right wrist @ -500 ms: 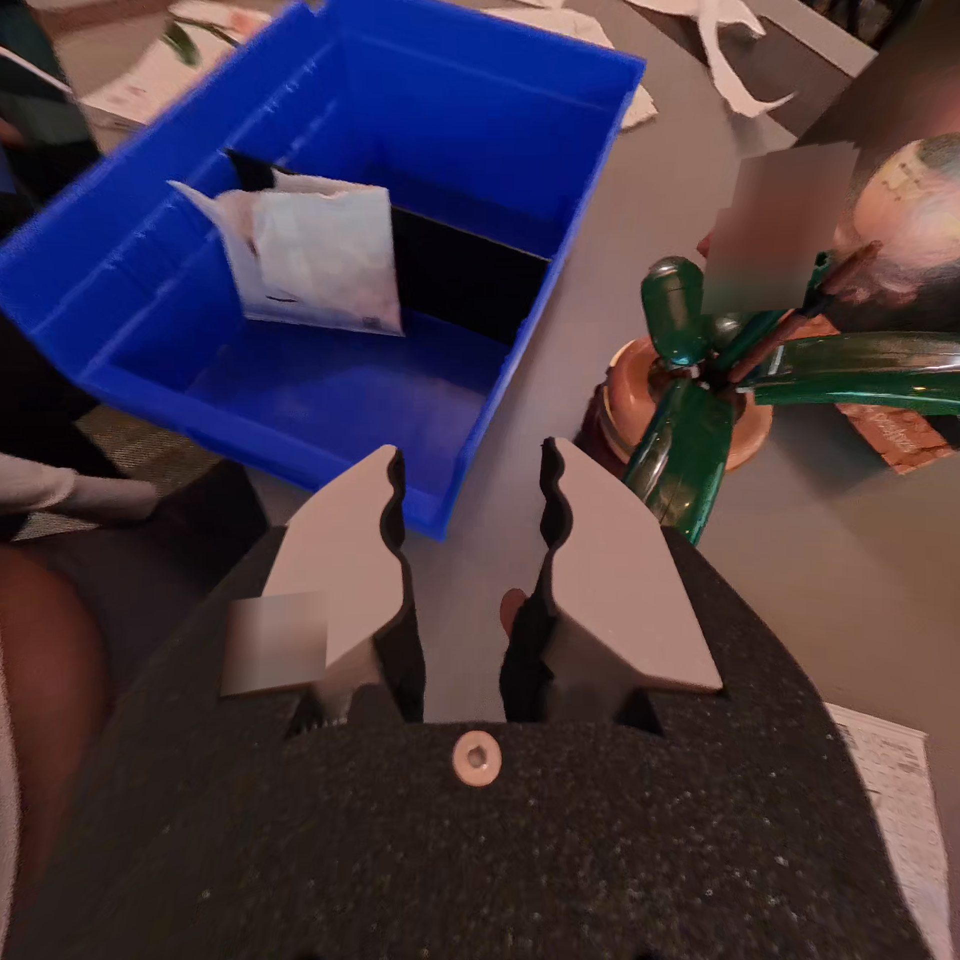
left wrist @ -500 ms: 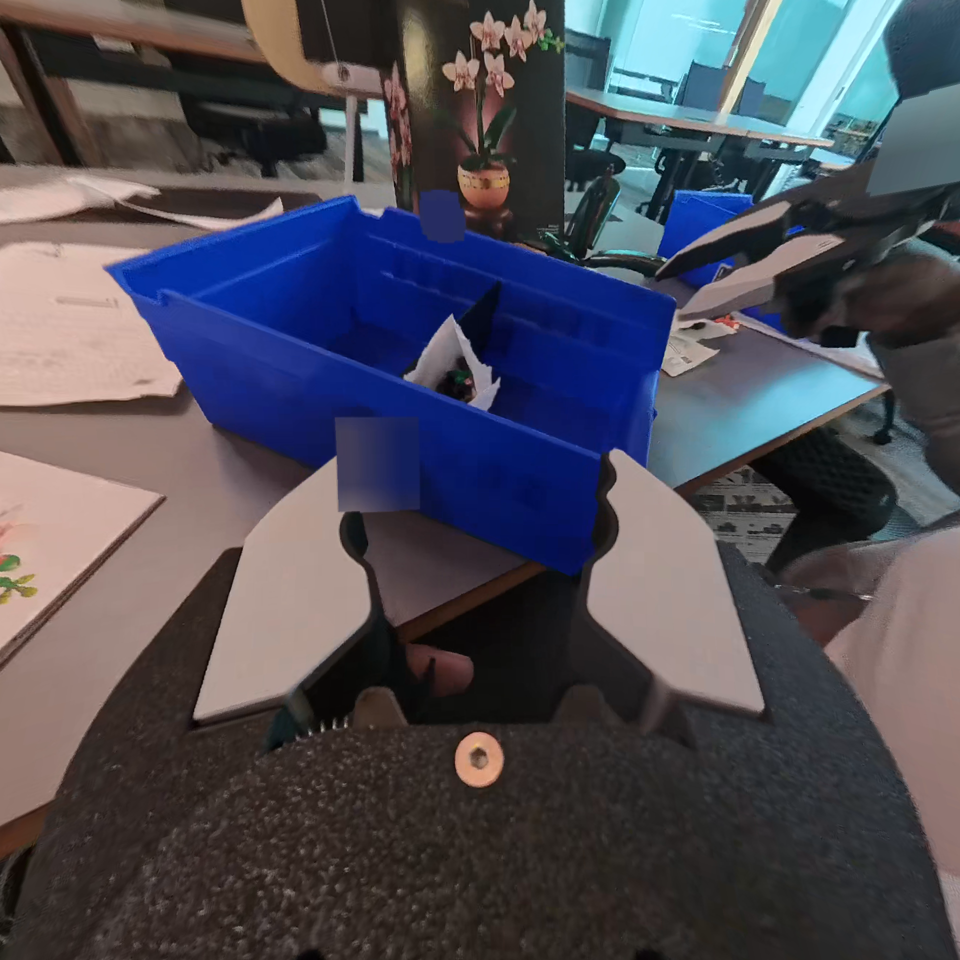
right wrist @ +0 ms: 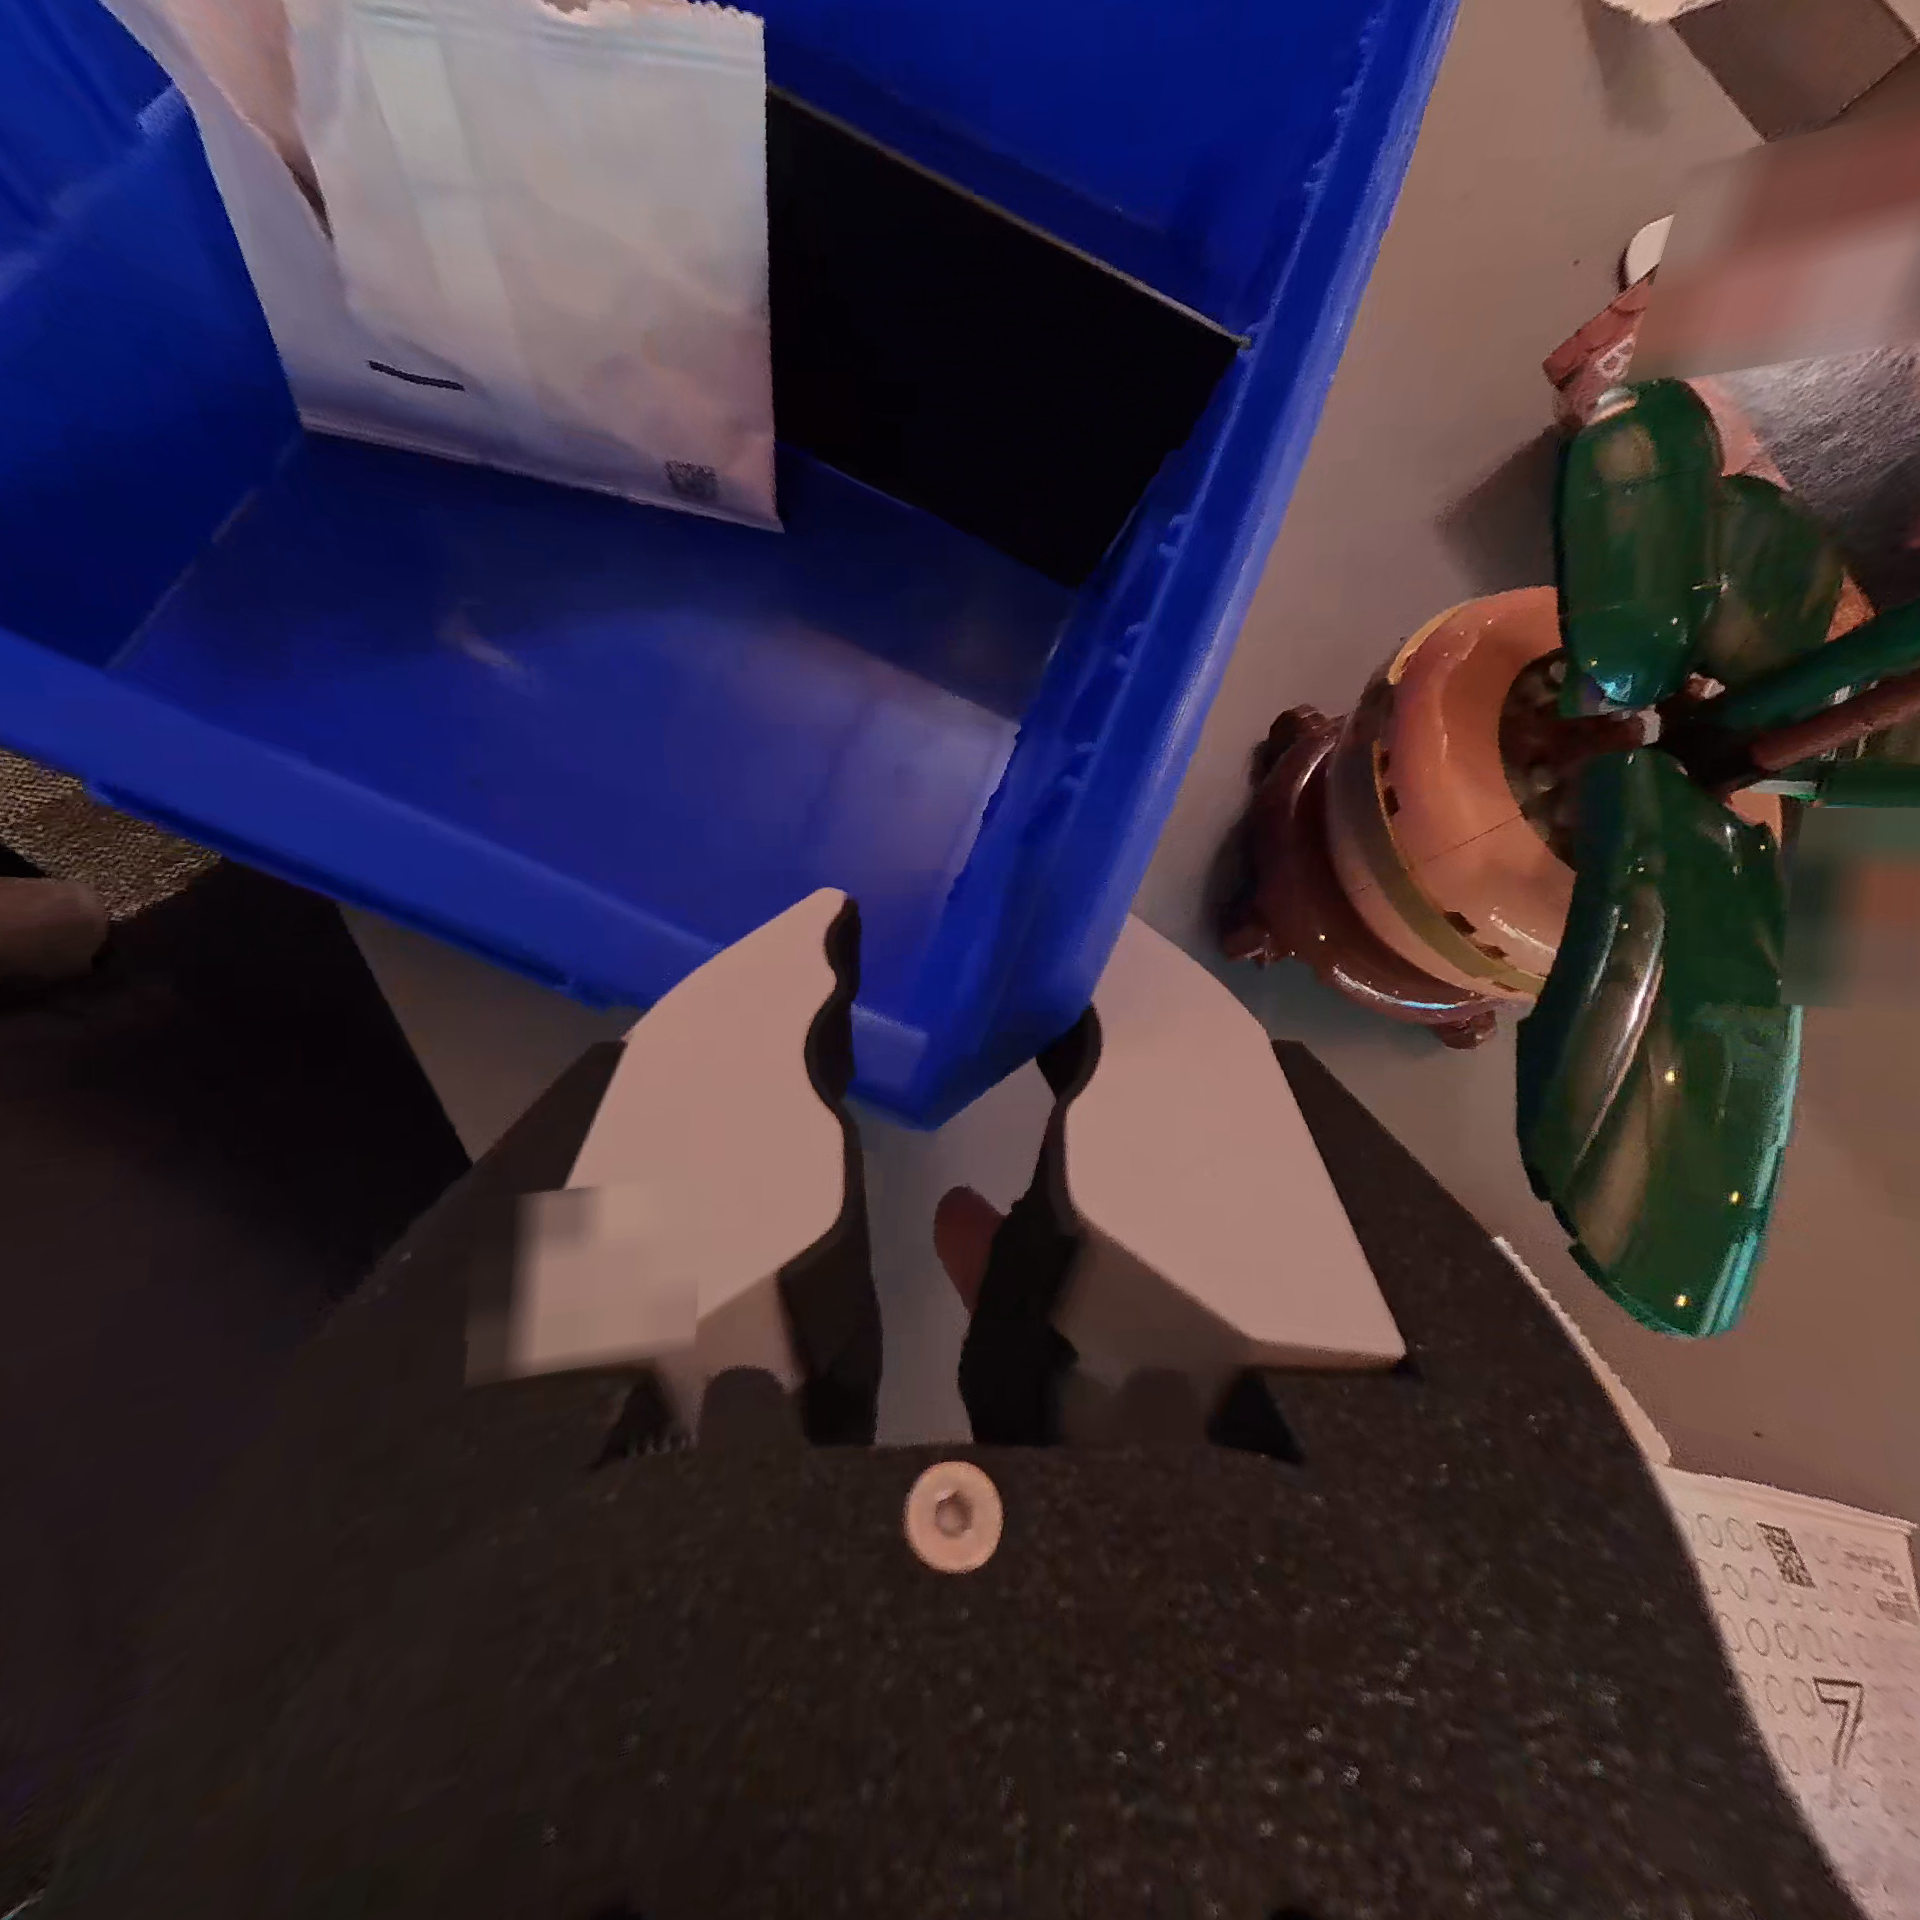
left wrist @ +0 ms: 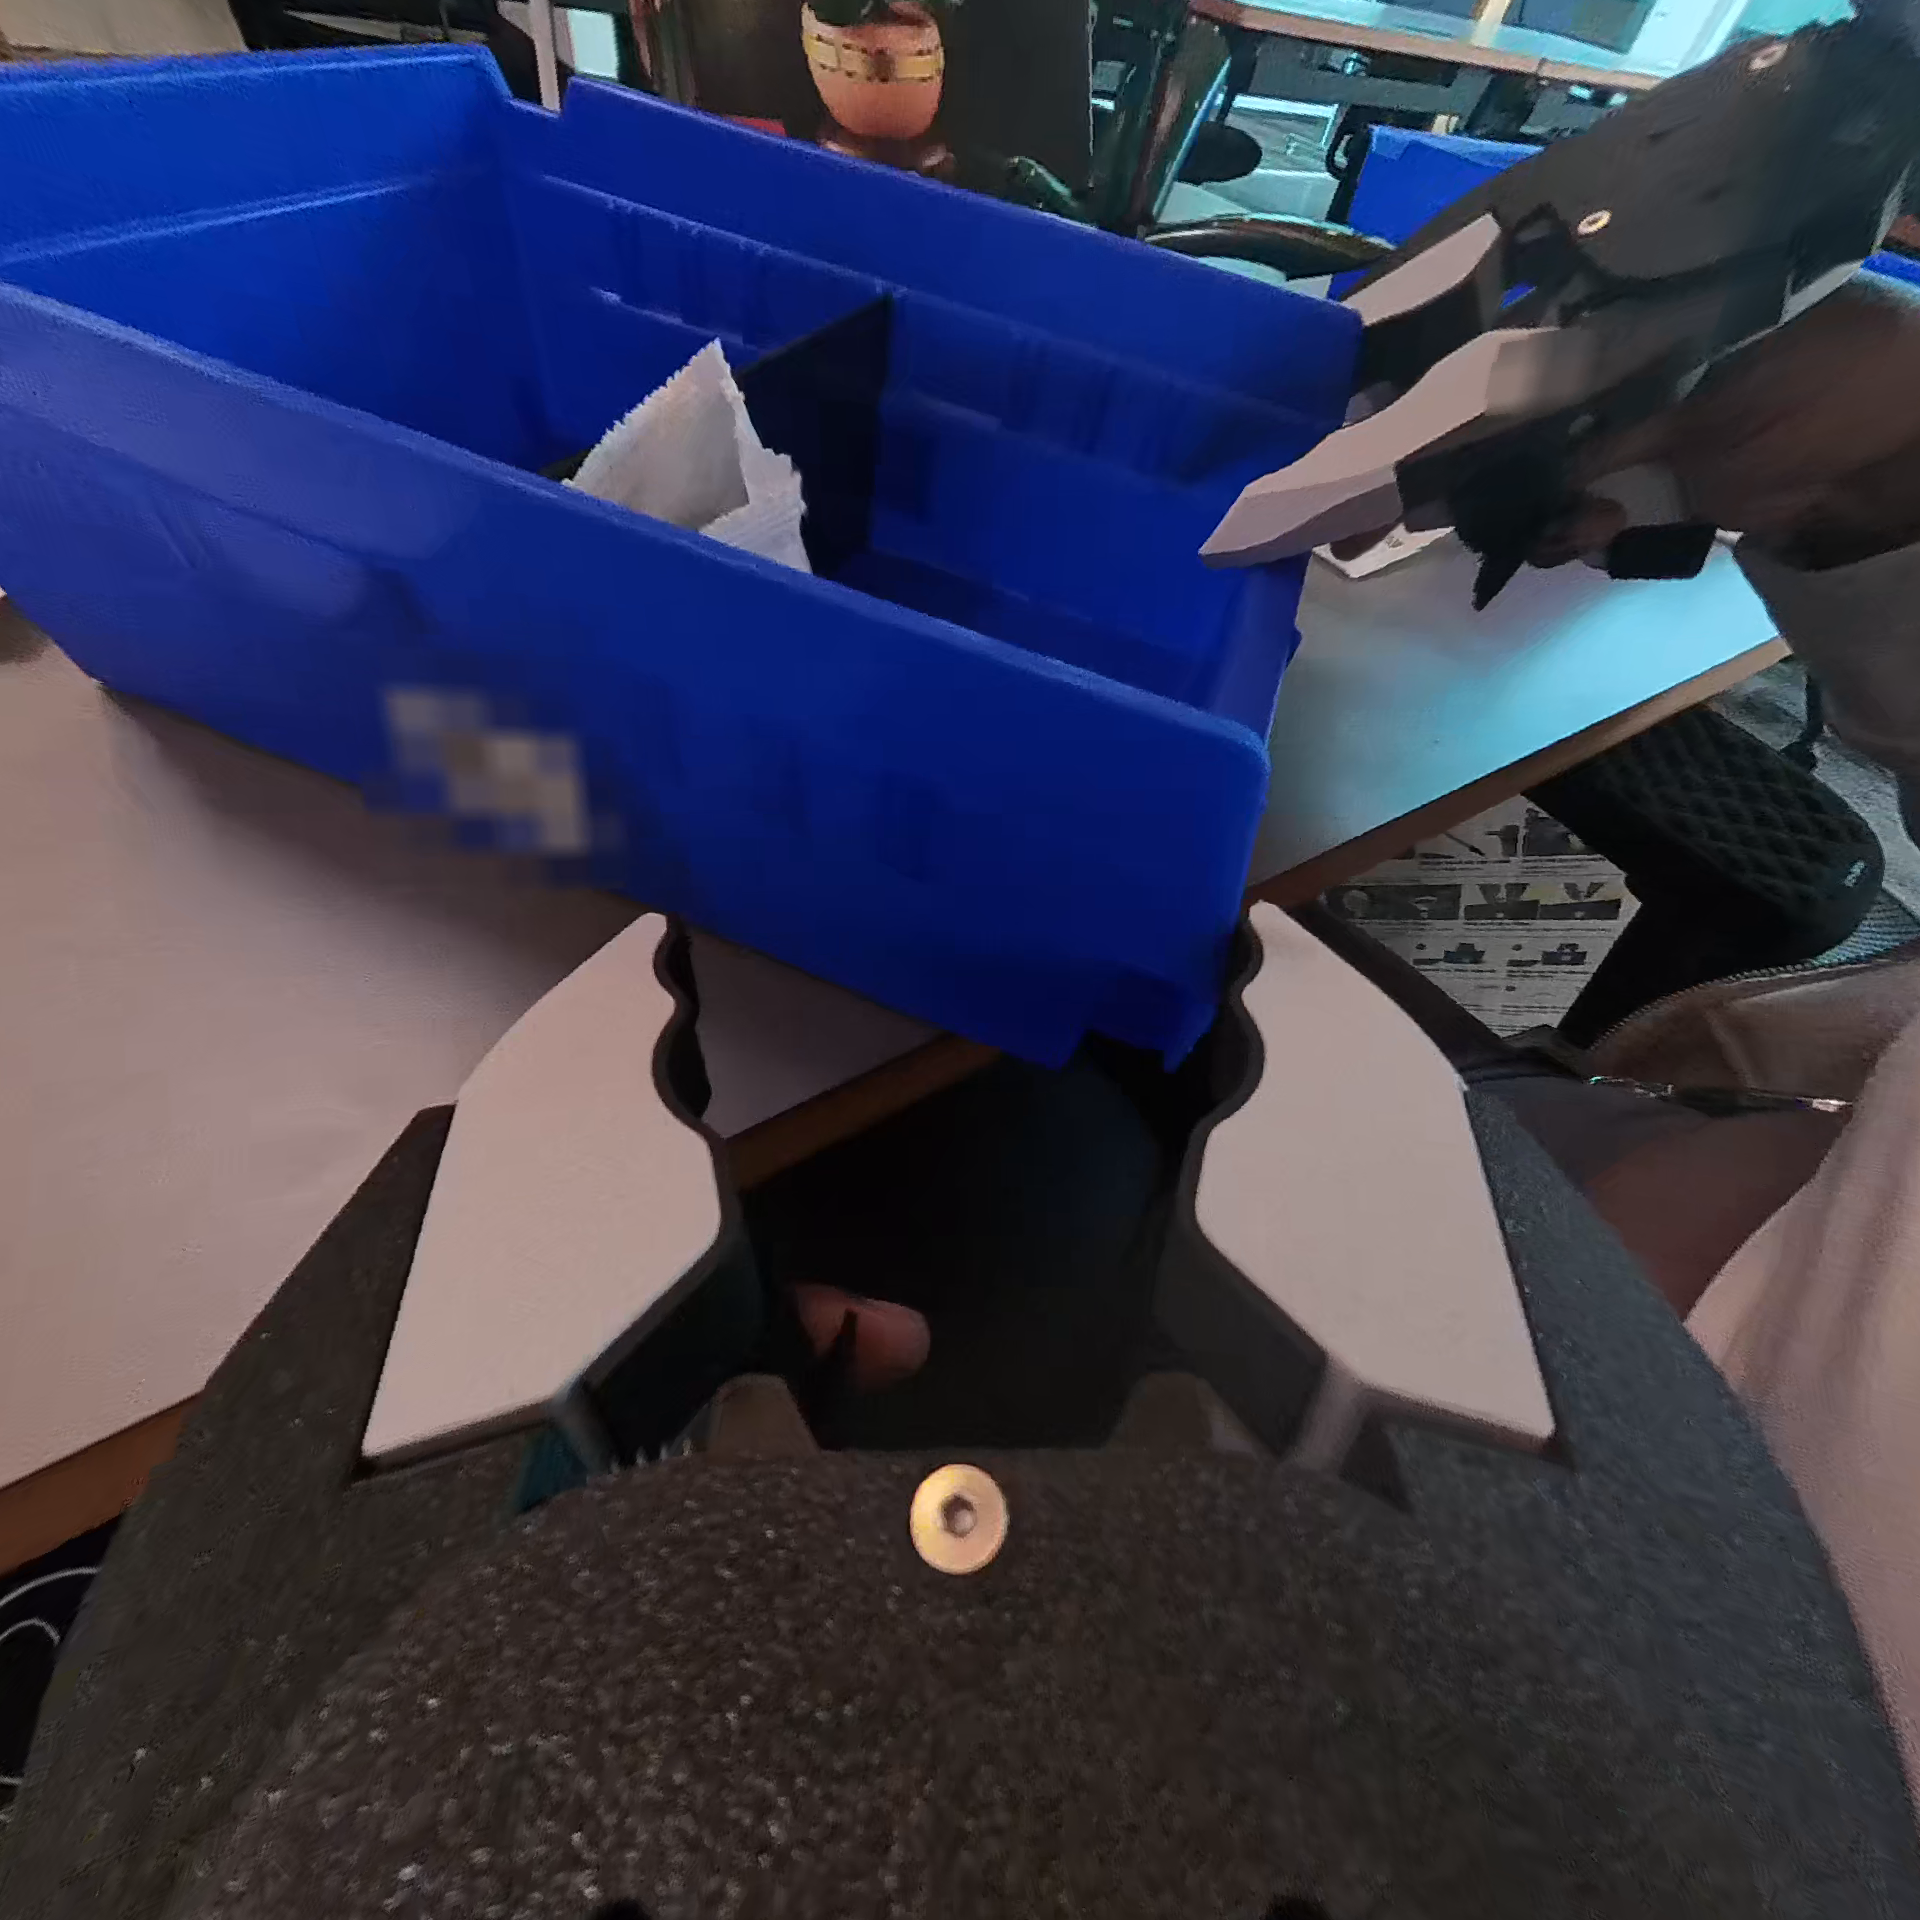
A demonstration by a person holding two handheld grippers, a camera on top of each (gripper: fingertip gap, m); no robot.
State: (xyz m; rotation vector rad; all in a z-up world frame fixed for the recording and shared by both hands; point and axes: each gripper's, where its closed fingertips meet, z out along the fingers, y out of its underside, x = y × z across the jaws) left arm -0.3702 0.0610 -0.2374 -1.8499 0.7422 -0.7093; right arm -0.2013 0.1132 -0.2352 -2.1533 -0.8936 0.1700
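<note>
A: The grey table (left wrist: 208, 1039) carries a big blue bin (left wrist: 831, 748) whose near corner juts past the table edge. A black divider (right wrist: 966, 374) splits the bin, and a white paper bag (right wrist: 540, 281) leans against that divider in the compartment nearer the right-hand tool.

B: And the tools?

A: The left gripper (left wrist: 956, 997) has its jaws spread wide, empty, with the overhanging corner of the bin sitting between the tips. The right gripper (right wrist: 961, 982) is parted more narrowly, also empty, and straddles another corner of the bin, one finger inside the wall and one outside. Whether either one touches the plastic cannot be told.

B: Anything beside the bin?

A: A toy potted plant (right wrist: 1475, 821) with shiny green leaves stands just beside the wall on the right gripper's side, and a printed sheet (right wrist: 1829, 1662) lies farther out.

B: What might go wrong?

A: The bin already hangs off the edge, so a shove from either tool could likely tip it or slide it off. A sideways sweep by the right gripper could knock the plant over.

B: How does this compare with half a second ago?

A: Both grippers have closed in on the bin; earlier each was well short of its corner. The jaw openings look about the same.
</note>
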